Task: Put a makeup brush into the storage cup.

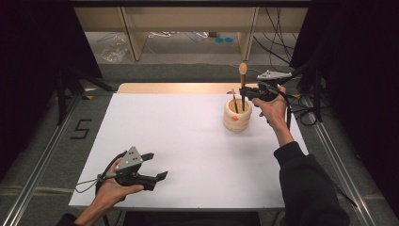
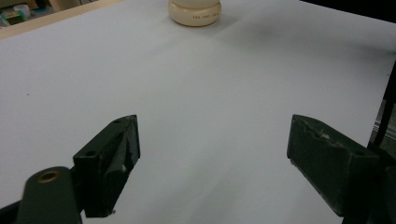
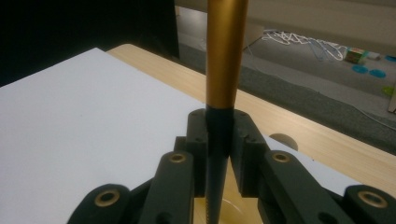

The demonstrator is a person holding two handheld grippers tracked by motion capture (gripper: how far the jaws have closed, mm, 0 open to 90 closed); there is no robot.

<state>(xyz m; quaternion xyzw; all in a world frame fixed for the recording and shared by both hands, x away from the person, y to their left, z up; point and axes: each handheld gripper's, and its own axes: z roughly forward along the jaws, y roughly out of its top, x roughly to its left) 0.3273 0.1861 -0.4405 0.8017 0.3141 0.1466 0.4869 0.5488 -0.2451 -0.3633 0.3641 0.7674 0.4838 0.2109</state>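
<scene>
A cream ribbed holder [image 1: 237, 116] stands at the back right of the white sheet [image 1: 179, 136]; a thin brush [image 1: 234, 100] leans inside it. My right gripper [image 1: 244, 92] is just above the holder, shut on the dark handle of a gold-ferruled brush [image 1: 243, 75] that stands upright with its lower end in the holder. In the right gripper view the jaws [image 3: 218, 128] clamp that brush [image 3: 226, 56] over the holder's rim [image 3: 233, 210]. My left gripper [image 1: 157, 165] rests at the near left, open with nothing between its jaws [image 2: 212, 154]; the holder [image 2: 194, 11] lies far ahead of it.
A wooden table edge [image 1: 179, 87] runs behind the sheet. Cables [image 1: 301, 110] hang off the table's right side. Metal rails [image 1: 42, 155] flank the table, and shelf legs [image 1: 134, 42] stand on the floor beyond.
</scene>
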